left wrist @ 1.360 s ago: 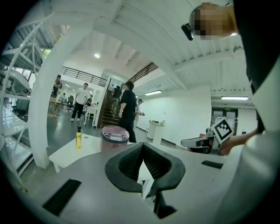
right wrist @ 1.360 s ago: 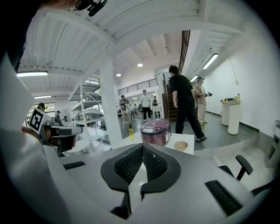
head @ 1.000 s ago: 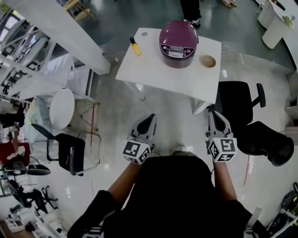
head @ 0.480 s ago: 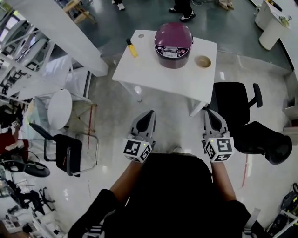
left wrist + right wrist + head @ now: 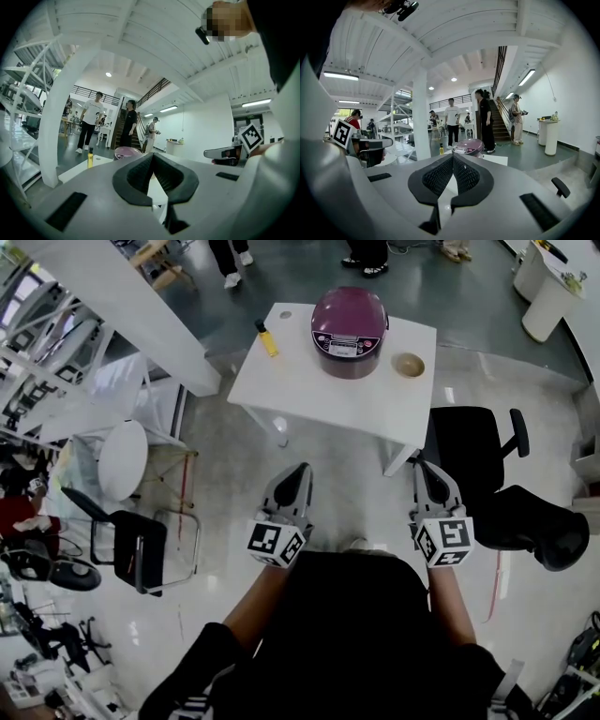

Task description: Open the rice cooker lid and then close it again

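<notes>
Rice cooker (image 5: 350, 320), domed glossy maroon, lid shut, on white table (image 5: 309, 390).

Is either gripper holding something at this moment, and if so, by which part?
Nothing is held. The left gripper and the right gripper are both shut and empty, well apart from the rice cooker on the table.

Your rice cooker (image 5: 350, 320) has a glossy, smooth plum shell; the tabletop (image 5: 319, 395) under it looks matt white. The floor (image 5: 234, 474) is polished and reflective. Your left tool (image 5: 301, 470) and right tool (image 5: 421, 465) look like matt grey plastic, with black ribbed pads (image 5: 139, 176).
</notes>
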Tool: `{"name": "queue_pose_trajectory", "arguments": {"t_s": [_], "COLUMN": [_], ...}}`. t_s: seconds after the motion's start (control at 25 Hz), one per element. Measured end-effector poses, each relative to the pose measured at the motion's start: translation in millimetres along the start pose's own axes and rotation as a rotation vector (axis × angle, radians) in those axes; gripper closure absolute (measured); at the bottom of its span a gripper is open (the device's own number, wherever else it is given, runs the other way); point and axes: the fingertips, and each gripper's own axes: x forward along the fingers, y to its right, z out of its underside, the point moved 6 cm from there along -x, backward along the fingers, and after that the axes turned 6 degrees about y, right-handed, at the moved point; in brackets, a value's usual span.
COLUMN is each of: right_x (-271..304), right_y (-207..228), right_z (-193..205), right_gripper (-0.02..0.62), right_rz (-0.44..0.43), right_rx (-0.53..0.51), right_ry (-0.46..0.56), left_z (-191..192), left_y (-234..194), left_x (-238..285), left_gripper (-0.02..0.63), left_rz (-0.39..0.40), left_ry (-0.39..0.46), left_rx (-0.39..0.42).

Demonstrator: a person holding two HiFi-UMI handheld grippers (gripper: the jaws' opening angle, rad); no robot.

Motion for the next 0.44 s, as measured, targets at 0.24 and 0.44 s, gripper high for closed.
{"name": "queue_pose_trajectory", "arguments": {"t_s": [0.24,0.44], "right_x": [0.5,3.9], "right_y": [-1.6,-1.2], "right_z": [-0.6,-2.1], "right_gripper": [0.597,0.597], "right_rz": [-0.007,-0.007], "right_rx": [-0.005,-0.004], "right_ry": [-0.001,-0.002], "left_z": [-1.8,-1.3], "left_y": [0.8,-1.0], "left_x": [-1.2,1.0], "left_gripper": [0.604,0.604], "left_rz": [-0.004,-0.003], "left_ry": [0.012,0.006], "left_rx": [0.006,0.0]}}
